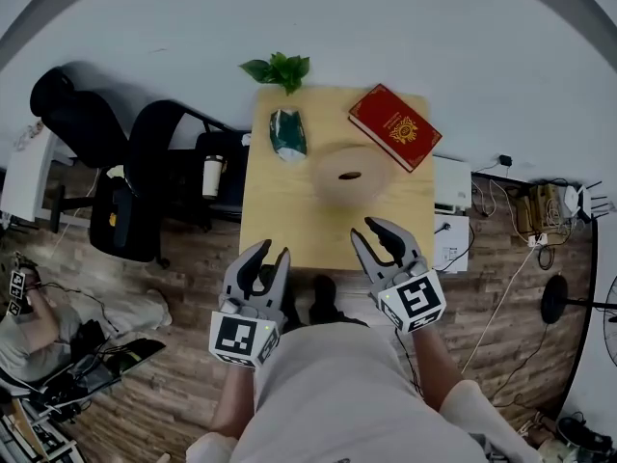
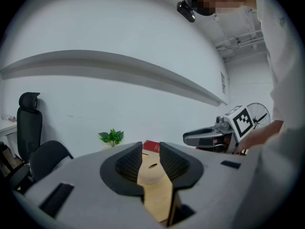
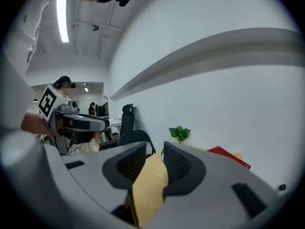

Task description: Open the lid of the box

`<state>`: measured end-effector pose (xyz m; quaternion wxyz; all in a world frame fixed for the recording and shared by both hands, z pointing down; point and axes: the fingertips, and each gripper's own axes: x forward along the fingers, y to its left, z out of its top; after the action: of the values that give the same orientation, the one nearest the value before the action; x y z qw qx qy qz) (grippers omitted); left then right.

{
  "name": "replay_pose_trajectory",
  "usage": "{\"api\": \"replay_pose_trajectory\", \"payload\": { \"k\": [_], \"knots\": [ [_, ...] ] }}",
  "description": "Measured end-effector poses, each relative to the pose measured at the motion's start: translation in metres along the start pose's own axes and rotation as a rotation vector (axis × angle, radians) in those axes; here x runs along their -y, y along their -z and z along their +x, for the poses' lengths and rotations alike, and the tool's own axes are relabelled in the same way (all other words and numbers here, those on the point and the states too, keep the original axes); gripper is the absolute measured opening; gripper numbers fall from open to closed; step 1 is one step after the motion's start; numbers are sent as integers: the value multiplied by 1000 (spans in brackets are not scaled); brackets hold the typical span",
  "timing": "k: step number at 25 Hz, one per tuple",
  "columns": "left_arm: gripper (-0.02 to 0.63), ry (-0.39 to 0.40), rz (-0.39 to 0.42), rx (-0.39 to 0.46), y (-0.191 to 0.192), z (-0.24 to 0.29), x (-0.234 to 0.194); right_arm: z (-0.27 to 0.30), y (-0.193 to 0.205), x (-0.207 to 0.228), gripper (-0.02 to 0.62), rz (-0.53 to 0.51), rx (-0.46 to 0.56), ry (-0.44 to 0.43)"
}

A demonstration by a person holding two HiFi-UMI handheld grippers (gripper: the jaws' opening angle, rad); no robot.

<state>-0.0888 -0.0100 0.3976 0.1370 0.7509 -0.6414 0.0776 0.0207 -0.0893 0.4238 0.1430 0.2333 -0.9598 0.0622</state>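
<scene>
A flat red box [image 1: 394,126] with a gold emblem lies at the far right corner of the small wooden table [image 1: 280,220]. In front of it stands a round tan container [image 1: 351,175] with a slot in its top. Both grippers hover at the table's near edge, apart from both objects. My left gripper [image 1: 271,257] is open and empty; between its jaws [image 2: 151,151] I see the tan container [image 2: 152,167] and the red box [image 2: 151,146]. My right gripper [image 1: 371,231] is open too, and only tabletop [image 3: 150,180] shows in its gap [image 3: 155,154].
A green packet [image 1: 287,133] and a small plant [image 1: 280,68] sit at the table's far left. Black chairs [image 1: 145,177] and a white cup [image 1: 212,175] stand to the left, and a white unit [image 1: 451,222] and cables to the right. A person sits on the floor [image 1: 39,321].
</scene>
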Motion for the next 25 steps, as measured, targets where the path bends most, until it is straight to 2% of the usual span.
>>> {"api": "replay_pose_trajectory", "payload": {
  "k": [9,19,25],
  "knots": [
    [95,8,-11,-5,5,6,-22,25,12,4,103,-37,-44,20],
    [95,70,36,-30,3,27,-44,55,41,7,112,-23,-138,51],
    [95,91,30,-49,10,36,-61,78,58,7,114,-28,-197,58]
  ]
}}
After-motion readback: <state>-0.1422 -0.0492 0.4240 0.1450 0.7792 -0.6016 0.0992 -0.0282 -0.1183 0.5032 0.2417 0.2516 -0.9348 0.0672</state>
